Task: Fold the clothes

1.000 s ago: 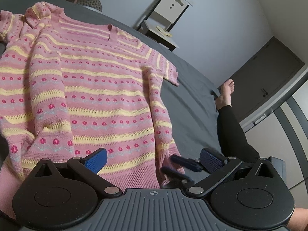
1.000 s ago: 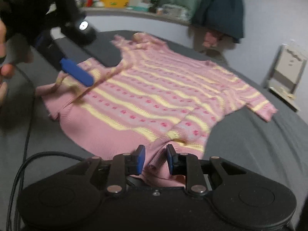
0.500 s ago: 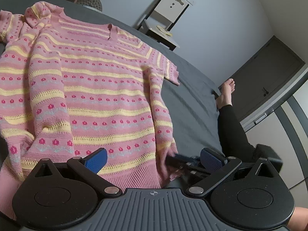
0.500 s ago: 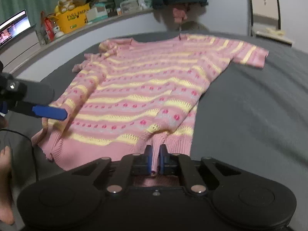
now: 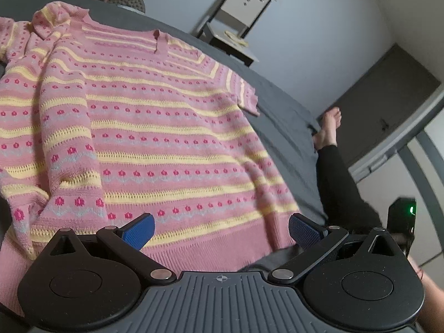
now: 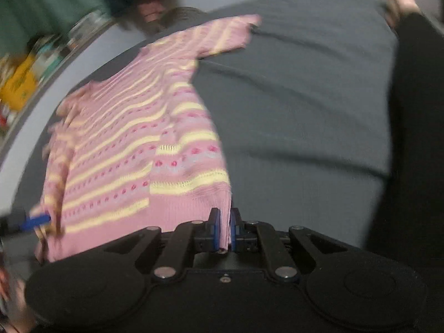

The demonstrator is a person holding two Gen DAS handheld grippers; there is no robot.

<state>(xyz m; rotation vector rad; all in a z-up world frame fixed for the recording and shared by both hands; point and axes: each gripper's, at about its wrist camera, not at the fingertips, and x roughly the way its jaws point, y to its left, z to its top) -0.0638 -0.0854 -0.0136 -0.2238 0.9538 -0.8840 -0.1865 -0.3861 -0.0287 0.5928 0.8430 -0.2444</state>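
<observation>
1. The right gripper (image 6: 225, 229) is clenching the hem corner of the pink sweater (image 6: 138, 138); its blue pads (image 6: 215, 229) are pressing a thin fold of knit between them.
2. From that pinch the sweater is running away up and to the left across the dark grey bed sheet (image 6: 305, 97), one short sleeve reaching toward the far end. The right wrist view is blurring, so the fine knit pattern is hard to read there.
3. The left gripper (image 5: 222, 229) is standing wide apart, grasping nothing; its blue pads (image 5: 138, 229) are hovering over the ribbed hem, and contact with the fabric cannot be told.
4. In the left wrist view the sweater (image 5: 144, 127) is lying front up on the sheet (image 5: 283, 116), striped yellow with red dots; the left sleeve is lying folded over the body on the left side.
5. The left gripper is showing as a blue tip (image 6: 37, 220) at the sweater's far hem corner in the right wrist view.
6. A person's leg in black (image 5: 338, 183) with a bare foot (image 5: 328, 127) is resting on the sheet beside the sweater's right edge.
7. A chair (image 5: 236, 19) is standing by the wall beyond the bed.
</observation>
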